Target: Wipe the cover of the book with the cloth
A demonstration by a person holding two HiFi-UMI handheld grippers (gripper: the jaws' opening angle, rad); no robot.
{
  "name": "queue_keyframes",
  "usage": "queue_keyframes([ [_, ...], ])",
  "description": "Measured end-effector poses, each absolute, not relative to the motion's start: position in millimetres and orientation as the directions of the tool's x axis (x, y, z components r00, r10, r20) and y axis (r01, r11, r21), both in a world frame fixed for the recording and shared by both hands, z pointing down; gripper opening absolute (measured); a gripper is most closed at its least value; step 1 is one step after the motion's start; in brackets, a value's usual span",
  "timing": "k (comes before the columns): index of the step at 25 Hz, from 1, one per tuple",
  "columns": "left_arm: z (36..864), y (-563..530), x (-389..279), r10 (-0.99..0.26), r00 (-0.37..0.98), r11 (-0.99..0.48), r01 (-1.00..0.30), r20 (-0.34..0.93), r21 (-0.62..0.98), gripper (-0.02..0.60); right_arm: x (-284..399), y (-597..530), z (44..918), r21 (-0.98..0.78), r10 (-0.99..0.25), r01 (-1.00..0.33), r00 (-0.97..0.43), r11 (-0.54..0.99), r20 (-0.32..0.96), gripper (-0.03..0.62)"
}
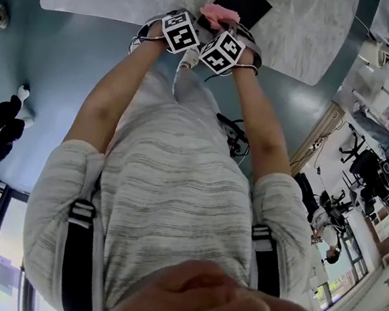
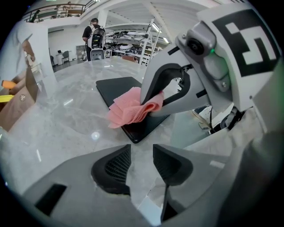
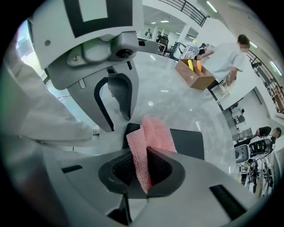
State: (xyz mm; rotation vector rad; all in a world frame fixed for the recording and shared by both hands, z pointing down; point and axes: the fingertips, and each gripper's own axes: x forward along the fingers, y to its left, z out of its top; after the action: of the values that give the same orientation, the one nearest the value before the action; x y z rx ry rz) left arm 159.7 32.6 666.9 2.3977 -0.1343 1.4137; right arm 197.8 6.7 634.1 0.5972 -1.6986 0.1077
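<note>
Your right gripper pinches the pink woven cloth, its loose end on the near edge of the flat black book on the pale marble table — wiping looks barely begun, with most of the cover left. Your left gripper stands spread, empty. No legible writing.

Open table round book; left gripper alongside — box well apart

A brown cardboard box sat on the marble table, a person in white just behind it, another wearing a backpack farther off.
</note>
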Motion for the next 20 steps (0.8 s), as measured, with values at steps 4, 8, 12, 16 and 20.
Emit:
queue_keyframes([
  [4, 665, 36, 156, 0.093, 0.496, -0.933, -0.259, 0.864, 0.250, 0.163, 192, 18, 632, 0.244, -0.319, -0.433, -0.107, 0.868, 0.942, 0.040],
  [8, 667, 33, 153, 0.093, 0.493, -0.933, -0.259, 0.865, 0.248, 0.163, 188, 24, 635, 0.222, -0.305, -0.438, -0.127, 0.871, 0.944, 0.040],
  [12, 662, 31, 152, 0.096, 0.498, -0.933, -0.258, 0.862, 0.253, 0.163, 184, 30, 633, 0.186, -0.286, -0.462, -0.158, 0.867, 0.945, 0.040],
  [16, 651, 30, 152, 0.101, 0.515, -0.929, -0.258, 0.851, 0.266, 0.163, 178, 36, 625, 0.119, -0.262, -0.511, -0.217, 0.851, 0.940, 0.040],
  [20, 637, 26, 151, 0.097, 0.545, -0.927, -0.255, 0.833, 0.274, 0.161, 171, 37, 613, 0.007, -0.251, -0.604, -0.321, 0.797, 0.913, 0.040],
])
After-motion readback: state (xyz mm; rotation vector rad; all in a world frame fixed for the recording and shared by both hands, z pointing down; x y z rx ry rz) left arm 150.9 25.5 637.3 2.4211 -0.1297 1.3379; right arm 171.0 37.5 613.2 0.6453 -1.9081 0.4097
